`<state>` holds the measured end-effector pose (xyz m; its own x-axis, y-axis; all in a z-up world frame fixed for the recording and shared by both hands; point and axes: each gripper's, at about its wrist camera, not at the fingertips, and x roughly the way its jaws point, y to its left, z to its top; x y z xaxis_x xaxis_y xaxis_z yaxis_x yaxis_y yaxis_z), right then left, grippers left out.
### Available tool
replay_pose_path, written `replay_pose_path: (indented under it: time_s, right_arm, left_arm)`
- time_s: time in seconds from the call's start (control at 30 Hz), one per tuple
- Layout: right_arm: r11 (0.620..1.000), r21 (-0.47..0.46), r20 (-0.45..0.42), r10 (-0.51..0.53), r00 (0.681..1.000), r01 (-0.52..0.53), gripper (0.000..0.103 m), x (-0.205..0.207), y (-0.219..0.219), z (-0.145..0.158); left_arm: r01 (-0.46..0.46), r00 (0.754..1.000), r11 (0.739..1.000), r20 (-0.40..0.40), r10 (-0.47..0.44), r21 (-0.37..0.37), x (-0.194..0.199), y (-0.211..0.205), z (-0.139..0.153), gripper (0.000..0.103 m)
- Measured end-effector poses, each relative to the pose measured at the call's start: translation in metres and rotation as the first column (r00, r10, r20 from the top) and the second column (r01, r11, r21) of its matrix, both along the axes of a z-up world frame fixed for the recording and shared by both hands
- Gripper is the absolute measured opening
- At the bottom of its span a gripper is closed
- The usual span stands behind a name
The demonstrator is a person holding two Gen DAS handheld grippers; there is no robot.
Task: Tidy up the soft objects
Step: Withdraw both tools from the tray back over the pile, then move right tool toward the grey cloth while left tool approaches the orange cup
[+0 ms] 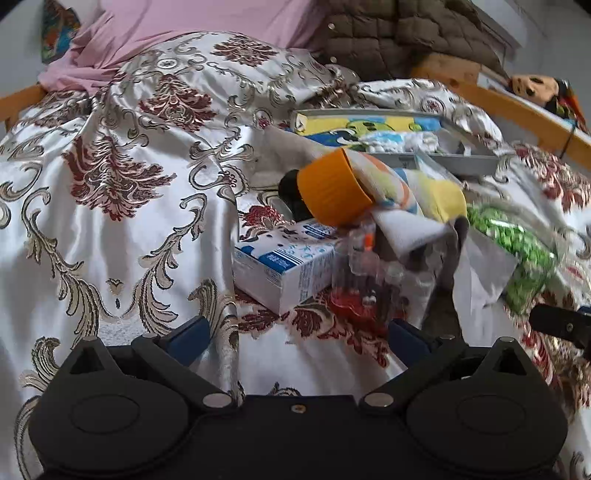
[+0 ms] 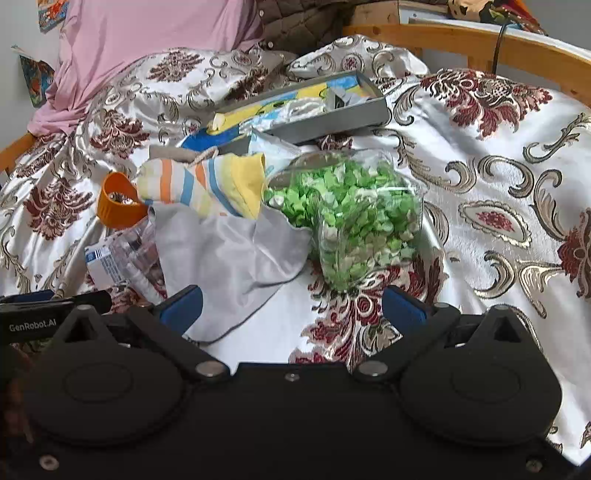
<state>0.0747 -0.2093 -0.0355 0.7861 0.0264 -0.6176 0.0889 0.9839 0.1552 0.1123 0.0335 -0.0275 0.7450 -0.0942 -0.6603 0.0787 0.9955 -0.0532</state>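
Observation:
A pile lies on the patterned bedspread (image 1: 110, 206). It holds a striped cloth (image 2: 207, 184), a grey cloth (image 2: 229, 254), a clear bag of green bits (image 2: 354, 218), an orange cup (image 1: 332, 188) on its side, and a blue-and-white carton (image 1: 284, 266). A grey tray (image 2: 332, 122) with colourful folded cloths sits behind the pile. My left gripper (image 1: 299, 338) is open and empty, just short of the carton. My right gripper (image 2: 291, 306) is open and empty, with the grey cloth's edge by its left finger (image 2: 181, 306).
A pink sheet (image 1: 177, 22) and a brown quilted jacket (image 1: 399, 33) lie at the head of the bed. A wooden bed rail (image 2: 480, 48) runs along the right side. A clear plastic pack (image 1: 369, 280) lies beside the carton.

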Motion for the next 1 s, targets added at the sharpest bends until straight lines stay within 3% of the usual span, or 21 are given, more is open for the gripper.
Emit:
replay_pose_path:
  time_s: [1.0]
  right_arm:
    - [0.996,0.045,0.055,0.080,0.995,-0.082,0.102,0.009,0.004,0.000]
  left_arm:
    - [0.016,0.999,0.999,0.033,-0.017,0.039,0.008,-0.011,0.013,0.102]
